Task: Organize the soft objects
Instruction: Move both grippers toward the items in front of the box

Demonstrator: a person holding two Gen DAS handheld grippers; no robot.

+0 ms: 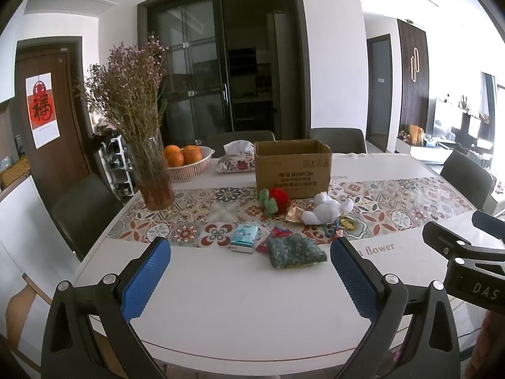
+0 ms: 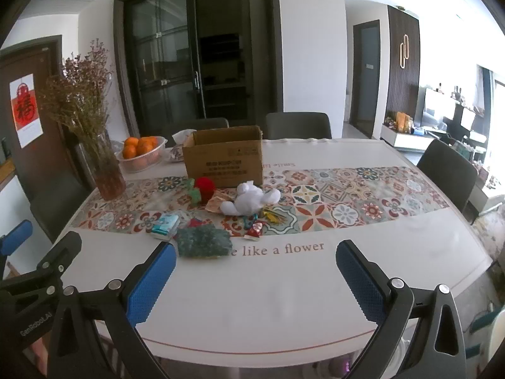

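Both hand-held grippers, left (image 1: 249,276) and right (image 2: 255,279), hover spread wide and empty over the white surface (image 1: 236,309). Ahead lie a green sponge (image 1: 295,250), white plush toy (image 1: 325,209) and red knitted strawberry (image 1: 279,200), before an open cardboard box (image 1: 292,170).

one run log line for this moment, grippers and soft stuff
left gripper: open, empty | right gripper: open, empty | white plush toy, green sponge: on table | cardboard box: upright, open
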